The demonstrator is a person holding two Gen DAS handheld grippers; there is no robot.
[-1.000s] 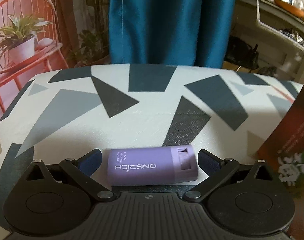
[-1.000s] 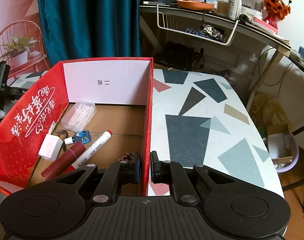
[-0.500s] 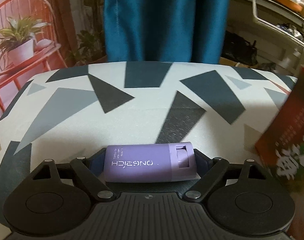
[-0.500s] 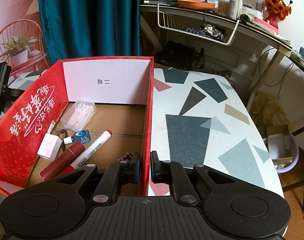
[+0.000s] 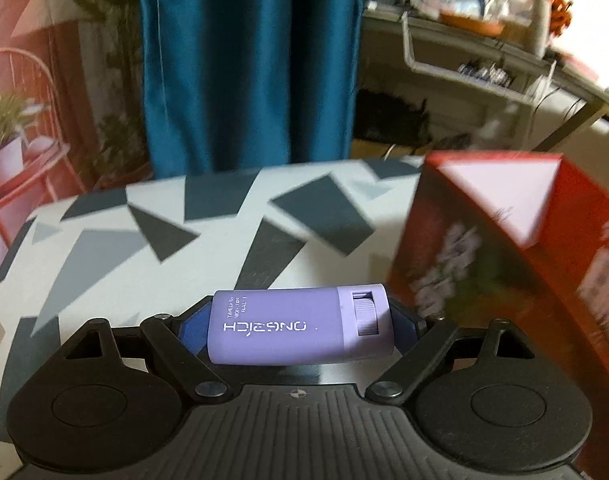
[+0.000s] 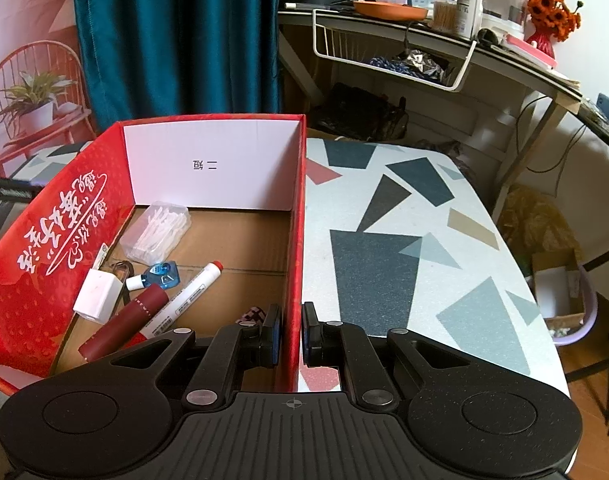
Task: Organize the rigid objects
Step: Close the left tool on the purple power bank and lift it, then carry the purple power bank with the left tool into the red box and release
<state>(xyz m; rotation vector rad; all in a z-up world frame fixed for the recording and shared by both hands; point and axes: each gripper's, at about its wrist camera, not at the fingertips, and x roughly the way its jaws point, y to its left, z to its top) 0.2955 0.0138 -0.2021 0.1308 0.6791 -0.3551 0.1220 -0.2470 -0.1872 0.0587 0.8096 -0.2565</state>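
In the left wrist view my left gripper [image 5: 300, 326] is shut on a lilac rectangular case [image 5: 300, 325], held crosswise by its two ends and lifted off the patterned table [image 5: 104, 248]. The red cardboard box [image 5: 516, 248] rises close on the right. In the right wrist view my right gripper [image 6: 291, 330] is shut on the box's right wall [image 6: 297, 220]. Inside the box lie a clear pack of white picks [image 6: 156, 230], a white adapter [image 6: 96, 291], a small blue bottle [image 6: 158, 273], a dark red tube [image 6: 124, 322] and a white marker [image 6: 184, 298].
The table [image 6: 404, 248] with grey and dark triangles extends to the right of the box. Behind it hang a teal curtain [image 6: 176, 36] and a cluttered desk [image 6: 444, 28] with a wire basket. A red chair with a potted plant [image 6: 32, 104] stands at the far left.
The left gripper closed on the lilac case, then lifted it and swung right toward the red box, which now looms larger. The right gripper kept its hold on the box wall.
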